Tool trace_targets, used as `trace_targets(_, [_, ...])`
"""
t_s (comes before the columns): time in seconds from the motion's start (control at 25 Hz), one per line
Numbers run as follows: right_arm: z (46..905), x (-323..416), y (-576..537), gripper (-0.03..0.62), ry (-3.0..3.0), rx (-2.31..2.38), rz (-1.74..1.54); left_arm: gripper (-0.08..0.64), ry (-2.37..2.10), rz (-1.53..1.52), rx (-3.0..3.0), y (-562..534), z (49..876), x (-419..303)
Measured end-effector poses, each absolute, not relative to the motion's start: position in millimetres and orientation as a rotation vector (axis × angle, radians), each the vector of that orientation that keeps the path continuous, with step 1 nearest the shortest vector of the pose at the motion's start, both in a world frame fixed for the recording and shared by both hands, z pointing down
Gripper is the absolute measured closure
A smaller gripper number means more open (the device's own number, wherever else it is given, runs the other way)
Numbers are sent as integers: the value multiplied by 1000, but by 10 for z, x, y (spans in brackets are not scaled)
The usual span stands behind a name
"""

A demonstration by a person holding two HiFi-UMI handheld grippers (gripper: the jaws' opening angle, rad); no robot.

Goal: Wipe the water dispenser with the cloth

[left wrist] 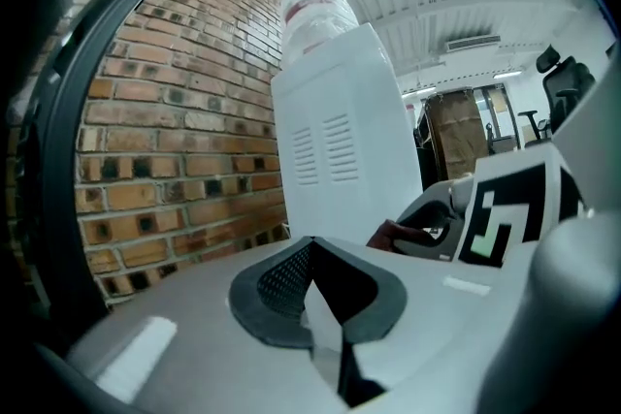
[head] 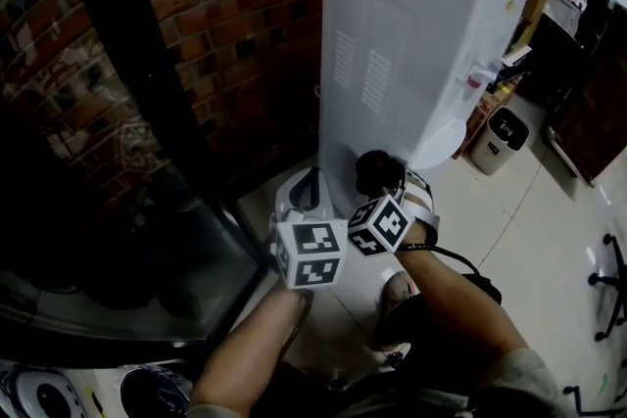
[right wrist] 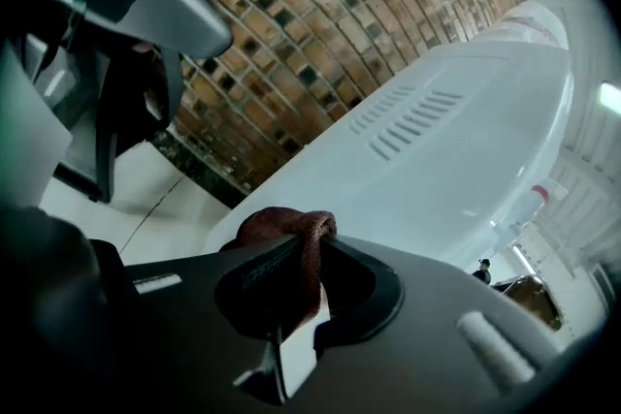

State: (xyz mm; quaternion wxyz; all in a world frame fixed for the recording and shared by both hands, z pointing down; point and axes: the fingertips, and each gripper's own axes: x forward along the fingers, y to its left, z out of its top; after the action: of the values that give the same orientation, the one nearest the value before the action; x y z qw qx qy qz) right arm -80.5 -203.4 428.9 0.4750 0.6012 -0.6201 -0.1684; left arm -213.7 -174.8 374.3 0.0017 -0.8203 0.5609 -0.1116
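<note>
The water dispenser [head: 411, 44] stood tall and white against the brick wall [head: 225, 5], its side panel rigid, smooth and probably slick, with vent slots that could snag fabric. It likely needed only steady pressure, not a grip. The dark reddish cloth [right wrist: 291, 233] looked soft, light and limp, best pinched at a bunched fold, and it sat low beside that panel, though contact could not be confirmed. The right gripper [right wrist: 303, 252] had its jaws nearly together, clamped on the cloth. The left gripper [left wrist: 310, 247] had closed jaws with nothing between them.

Smooth plastic water dispenser [head: 411, 64], woven cloth [right wrist: 283, 228]
</note>
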Motion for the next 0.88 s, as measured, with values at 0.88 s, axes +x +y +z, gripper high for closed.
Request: trace_targets(0.88, [6710,-669,-1840,546,-1515,1264,-100,560,1715,-633,-2642,-1863,4769,-2130])
